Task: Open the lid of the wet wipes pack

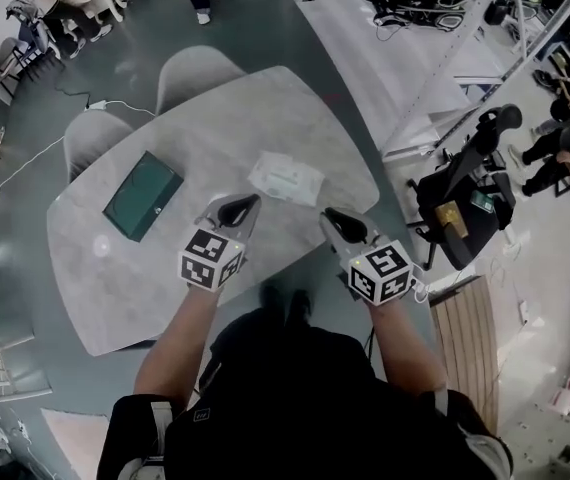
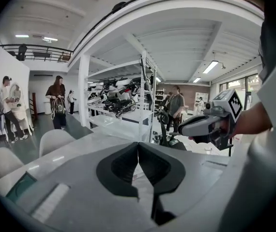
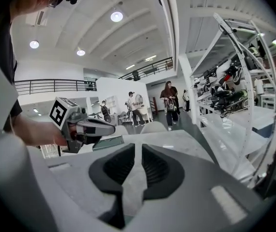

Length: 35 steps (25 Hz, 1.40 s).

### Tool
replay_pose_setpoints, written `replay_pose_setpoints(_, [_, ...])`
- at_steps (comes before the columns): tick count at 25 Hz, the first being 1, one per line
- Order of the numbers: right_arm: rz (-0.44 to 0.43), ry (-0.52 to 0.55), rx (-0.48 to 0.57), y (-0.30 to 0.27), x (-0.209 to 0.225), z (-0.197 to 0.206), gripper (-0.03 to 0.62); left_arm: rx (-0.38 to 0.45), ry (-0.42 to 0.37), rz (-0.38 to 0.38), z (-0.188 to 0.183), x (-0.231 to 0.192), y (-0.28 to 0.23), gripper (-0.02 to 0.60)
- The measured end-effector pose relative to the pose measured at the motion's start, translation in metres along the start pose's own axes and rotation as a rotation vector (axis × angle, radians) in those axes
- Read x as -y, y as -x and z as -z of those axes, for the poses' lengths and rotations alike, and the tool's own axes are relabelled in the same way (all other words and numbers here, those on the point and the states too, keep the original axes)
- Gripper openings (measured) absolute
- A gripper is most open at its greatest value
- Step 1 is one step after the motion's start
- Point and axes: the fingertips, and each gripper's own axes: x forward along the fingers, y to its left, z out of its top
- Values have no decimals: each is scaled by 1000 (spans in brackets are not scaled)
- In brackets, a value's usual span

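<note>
The wet wipes pack (image 1: 286, 178) is lying flat on the bench (image 1: 205, 118), just ahead of both tools. The left tool (image 1: 252, 200) is hovering fully closed and empty. The right tool (image 1: 331, 214) is barely parted, also empty. They are flanking the pack, probably so one can steady it while the other lifts the lid.

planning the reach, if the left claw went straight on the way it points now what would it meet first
Most likely the wet wipes pack: the shut left claw aims at its near edge with nothing between, though depth is unclear.
</note>
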Motion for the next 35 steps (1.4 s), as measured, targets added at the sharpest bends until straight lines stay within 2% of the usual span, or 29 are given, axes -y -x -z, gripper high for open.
replay_pose_setpoints(7, [65,-13,-66,-53,15,-5,48,-18,-26,65,5,-50,-28,12])
replay_pose_setpoints(14, [119,-18,-149,-104,25,13,48,-66,-63,152,33,-85,-52,14])
replay_pose_setpoints(19, [130,-35,-189,-126,48,29,48,-122,-71,193,53,-90,-80,21])
replay_pose_setpoints(25, [122,-64,-241,-145,88,56,48,-216,-154,229,77,-87,-124,84])
replay_pose_setpoints(32, [75,-83,-321,-174,121,93,46,-318,-221,261,98,-84,-169,115])
replay_pose_setpoints(35, [65,-76,-362,-184,128,110,23,-347,-241,285,108,-81,-182,124])
